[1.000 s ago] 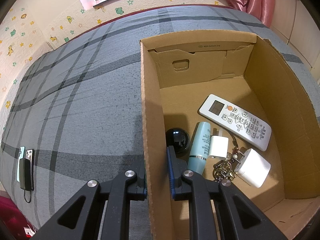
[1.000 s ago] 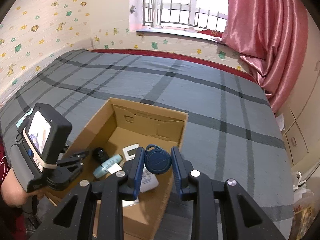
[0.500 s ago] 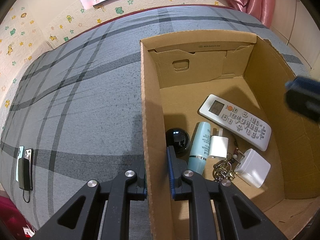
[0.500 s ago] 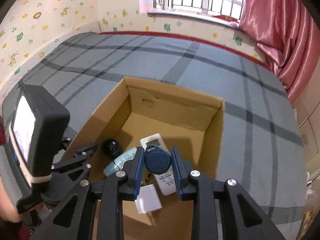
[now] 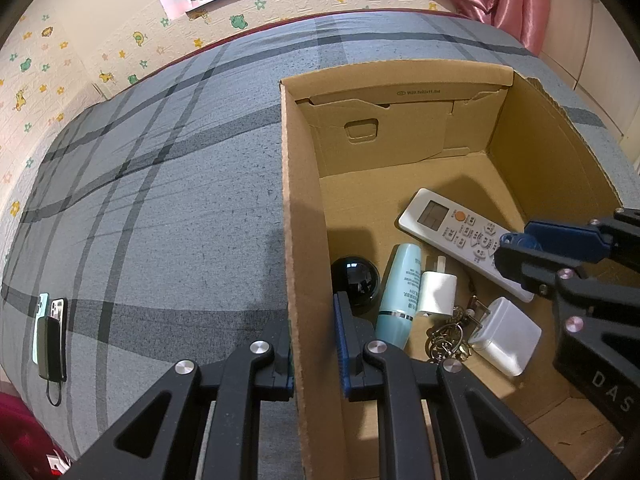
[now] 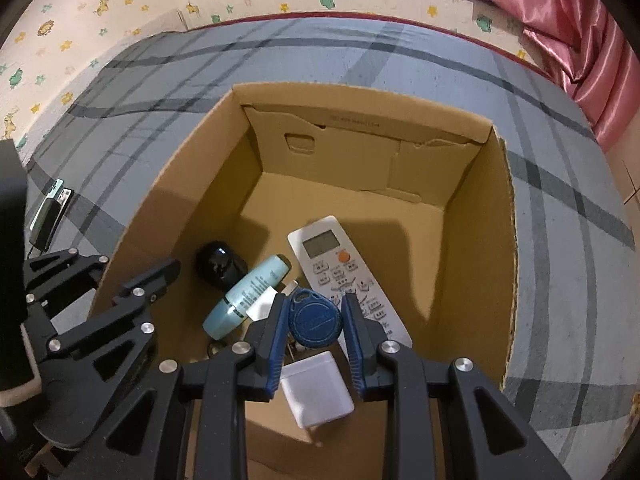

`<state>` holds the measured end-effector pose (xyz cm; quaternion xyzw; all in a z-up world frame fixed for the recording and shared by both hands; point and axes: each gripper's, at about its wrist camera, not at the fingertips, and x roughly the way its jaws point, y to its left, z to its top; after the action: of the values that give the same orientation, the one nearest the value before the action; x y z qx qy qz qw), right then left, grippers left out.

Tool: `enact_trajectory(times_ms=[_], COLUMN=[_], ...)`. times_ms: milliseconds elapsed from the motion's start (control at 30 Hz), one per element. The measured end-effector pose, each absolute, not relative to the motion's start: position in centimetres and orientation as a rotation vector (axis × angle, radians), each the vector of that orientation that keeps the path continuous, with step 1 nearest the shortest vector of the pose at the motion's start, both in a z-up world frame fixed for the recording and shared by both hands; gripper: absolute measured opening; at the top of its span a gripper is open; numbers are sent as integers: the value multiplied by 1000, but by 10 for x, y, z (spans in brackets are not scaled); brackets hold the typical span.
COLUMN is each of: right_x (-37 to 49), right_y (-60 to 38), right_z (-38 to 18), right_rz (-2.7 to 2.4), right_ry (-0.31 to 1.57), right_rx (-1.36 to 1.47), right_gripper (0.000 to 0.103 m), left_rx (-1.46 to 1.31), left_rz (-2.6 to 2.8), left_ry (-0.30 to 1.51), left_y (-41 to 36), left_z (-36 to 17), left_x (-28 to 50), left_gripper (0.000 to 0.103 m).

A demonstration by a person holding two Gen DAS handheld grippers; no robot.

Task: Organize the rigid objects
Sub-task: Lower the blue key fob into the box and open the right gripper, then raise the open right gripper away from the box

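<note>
One blue key fob (image 6: 316, 317) sits pinched flat between the right claw's (image 6: 316, 322) two blue pads, held in the air over the open cardboard box (image 6: 472, 216), inside its rim. Directly under the fob: white square charger (image 6: 318, 394) nearest the claw base, white remote (image 6: 348, 276) just ahead and to the right of the tips, lying diagonally on the box floor. Left of the tips lies a teal tube (image 6: 246, 296), and past that a black round object (image 6: 218, 262). A smaller white plug (image 5: 436, 292) and a bunch of keys (image 5: 446, 338) sit between tube and charger, mostly hidden under the right claw in its own view. Left claw (image 5: 314, 344) is clamped on the box's left wall (image 5: 300, 264), one finger outside, one inside, pads tight on the cardboard; the tube and black object are just ahead of its inner finger. From the left view the right claw enters from the right edge, fob end-on above the remote. Box rests on a grey plaid bed (image 5: 160, 200). Far left of the left claw, a phone with a power bank (image 5: 50, 334) lies on the bed.
</note>
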<state>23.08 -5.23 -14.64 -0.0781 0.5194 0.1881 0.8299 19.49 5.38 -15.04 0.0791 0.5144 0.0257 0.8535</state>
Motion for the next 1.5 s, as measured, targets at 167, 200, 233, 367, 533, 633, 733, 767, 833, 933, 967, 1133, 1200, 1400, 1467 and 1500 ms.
enact_trajectory(times_ms=[167,200,233,367,533,633,733,767,833,933,967,1133,1200,1400,1467,1500], right_x=[230,230,231,231,230,229,227,226,223,219,218,214,212,203,198,197], right_y=[-51,-51,-51,-52,-53,-54,-56,-56,-58,-64,-67,-80,-87,-107,-113,-115], right_z=[-147,-147,-147,-146,-146,-144,-140,-138,-132,-120,-116,-96,-90,-72,-67,-66], right_rz=[407,407,406,408,407,405,396,392,378,360,356,310,293,237,218,209], right_ry=[1106,1104,1105,1103,1098,1088,1069,1061,1039,1005,1000,961,952,914,892,883], right_rx=[-164,-165,-164,-154,-151,-147,-147,-146,-148,-134,-126,-104,-92,-70,-63,-68], right_gripper=[28,28,28,29,32,39,40,40,42,48,48,52,57,75,86,91], left_rx=[166,166,166,167,166,168,167,166,167,167,168,171,172,177,180,180], left_rz=[54,54,55,55,54,55,55,55,56,56,56,57,57,60,61,62], left_ry=[1083,1082,1082,1082,1081,1081,1080,1080,1080,1081,1081,1081,1081,1083,1082,1082], left_y=[55,54,54,54,54,55,55,55,55,55,55,54,54,53,53,52], left_z=[-150,-150,-150,-150,-150,-150,-150,-150,-150,-150,-150,-149,-149,-148,-148,-148], left_x=[195,195,195,195,194,194,194,194,194,194,194,194,194,195,195,194], left_gripper=[16,16,16,16,16,16,16,16,16,16,16,16,16,16,16,16])
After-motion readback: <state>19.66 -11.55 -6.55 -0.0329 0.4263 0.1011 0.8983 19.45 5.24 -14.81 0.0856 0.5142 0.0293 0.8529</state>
